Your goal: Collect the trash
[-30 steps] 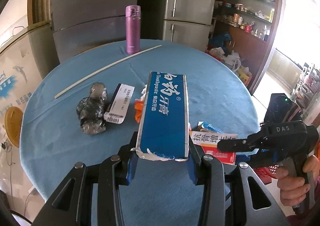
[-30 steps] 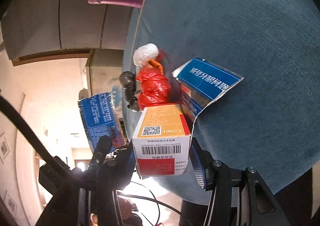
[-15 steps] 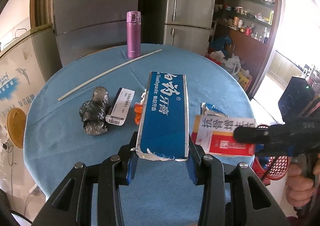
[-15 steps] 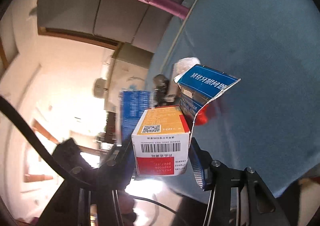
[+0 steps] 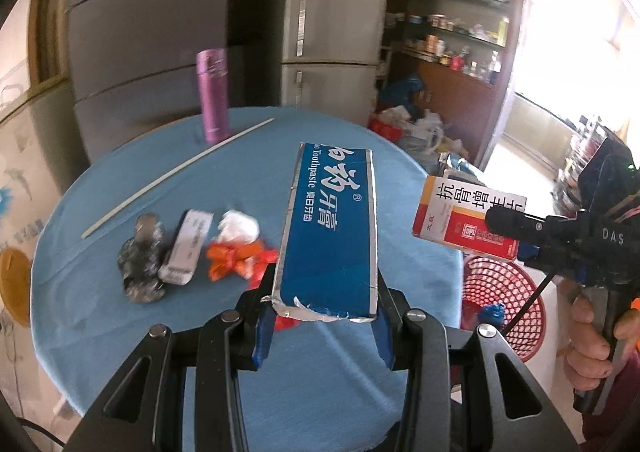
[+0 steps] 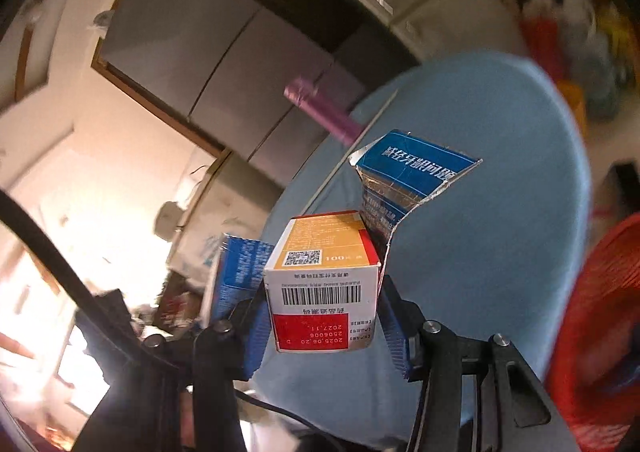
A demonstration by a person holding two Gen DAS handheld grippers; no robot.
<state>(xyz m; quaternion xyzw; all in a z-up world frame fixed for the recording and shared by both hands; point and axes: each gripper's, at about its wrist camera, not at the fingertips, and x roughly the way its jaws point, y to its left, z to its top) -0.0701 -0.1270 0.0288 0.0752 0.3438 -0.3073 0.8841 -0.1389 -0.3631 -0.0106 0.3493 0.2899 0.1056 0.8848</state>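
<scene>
In the left wrist view, the left gripper [image 5: 326, 326] is clamping the near end of a blue toothpaste box [image 5: 334, 232], which is sticking out forward and slightly upward above the blue round worktop [image 5: 120, 324]. Ahead and to the left of this gripper, several scraps are lying on the worktop: a crumpled grey wrapper [image 5: 142, 270], a small white labelled box [image 5: 188, 248] touching it, and a white and orange wad [image 5: 238, 248] just beside that. Farther ahead, a long white strip [image 5: 176, 176] is lying diagonally, and a purple flask [image 5: 213, 94] is standing upright near the far edge. To the right, the right gripper [image 5: 508, 230] is holding a red and yellow medicine box [image 5: 460, 220] in the air, beyond the worktop's edge and above a red mesh basket [image 5: 504, 296] that is standing on the floor.

In the right wrist view, the right gripper [image 6: 326, 322] is squeezing the medicine box [image 6: 324, 284] together with a torn blue carton piece [image 6: 404, 180] that is pressing against its right side. The worktop [image 6: 500, 236] is filling the space ahead, tilted in this view. The red basket [image 6: 600, 324] is showing blurred at the right. To the left, the toothpaste box [image 6: 236, 272] is showing in the left gripper [image 6: 176, 336], partly hidden behind the medicine box.
</scene>
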